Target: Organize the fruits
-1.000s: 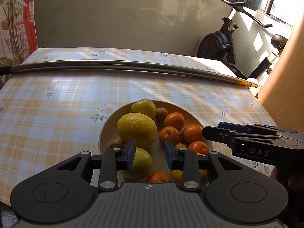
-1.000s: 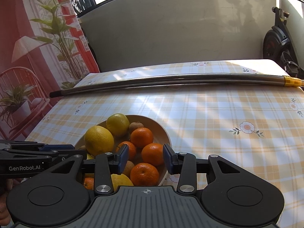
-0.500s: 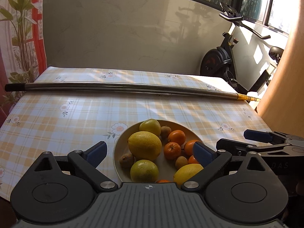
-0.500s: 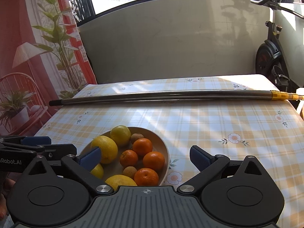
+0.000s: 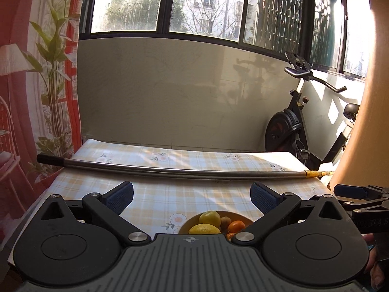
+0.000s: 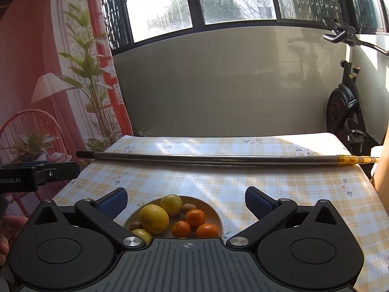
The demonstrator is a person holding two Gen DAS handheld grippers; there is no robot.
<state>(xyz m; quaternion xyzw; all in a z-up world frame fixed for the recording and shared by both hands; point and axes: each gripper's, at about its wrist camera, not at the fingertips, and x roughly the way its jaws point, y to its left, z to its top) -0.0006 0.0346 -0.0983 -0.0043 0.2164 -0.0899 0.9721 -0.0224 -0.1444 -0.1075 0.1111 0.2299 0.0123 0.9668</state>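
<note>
A tan bowl (image 6: 216, 213) on the checked tablecloth holds two big lemons (image 6: 154, 219), three tangerines (image 6: 195, 217) and small brown kiwis (image 6: 189, 206). My right gripper (image 6: 186, 197) hovers above and short of the bowl, wide open, with nothing between its fingers. In the left wrist view only the bowl's far part (image 5: 184, 226) shows, with a lemon (image 5: 209, 217) and a tangerine (image 5: 236, 226). My left gripper (image 5: 192, 192) is still opening, with nothing in its jaws. Each gripper shows at the edge of the other's view.
A long metal pole (image 6: 218, 158) lies across the table behind the bowl. An exercise bike (image 5: 291, 131) stands past the table's far right corner. A plant-printed curtain (image 6: 85, 73) hangs at the left. A low wall under windows backs the table.
Both grippers went from nearly shut to wide open and rose away from the bowl. The views tilted up, and the fruit slid to the bottom of the frames.
</note>
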